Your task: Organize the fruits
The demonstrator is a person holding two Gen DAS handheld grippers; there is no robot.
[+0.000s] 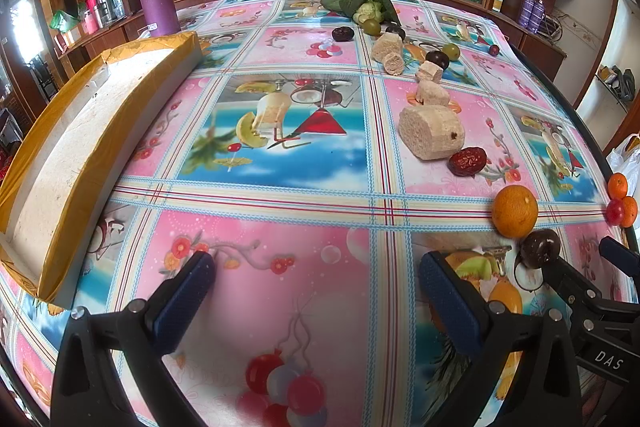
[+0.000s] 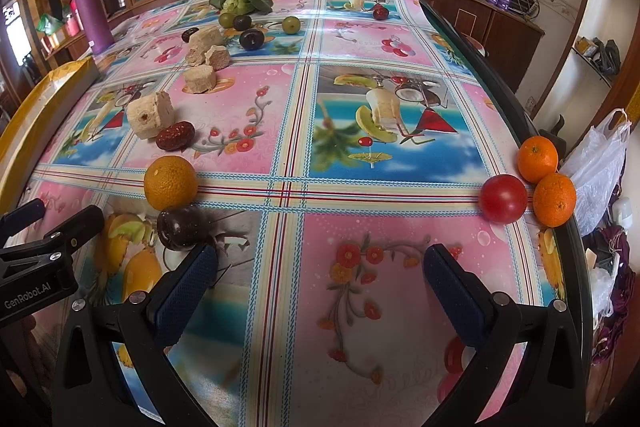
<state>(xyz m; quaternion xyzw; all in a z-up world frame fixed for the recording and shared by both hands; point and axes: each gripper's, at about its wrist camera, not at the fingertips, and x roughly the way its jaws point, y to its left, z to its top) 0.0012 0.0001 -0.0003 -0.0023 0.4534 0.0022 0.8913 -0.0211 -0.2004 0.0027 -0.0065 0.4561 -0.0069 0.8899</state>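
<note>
Both grippers hang spread wide over the tablecloth [image 1: 280, 287], grasping nothing: the left gripper [image 1: 316, 291] over a pink square, the right gripper [image 2: 320, 279] further right. A dark round fruit [image 2: 180, 229] lies just beside the right gripper's left fingertip [image 2: 200, 263], touching an orange [image 2: 171, 182] behind it. Far right, a tomato [image 2: 503, 199] touches two oranges [image 2: 538, 159] at the table's edge. A box [image 1: 80, 131] sits left.

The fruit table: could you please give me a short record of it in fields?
surface: table with patterned cloth
near fruit: orange touching dark round fruit
right edge: tomato beside two oranges
middle: red date against a pale cut chunk
left edge: tray
left gripper: open
right gripper: open
</note>
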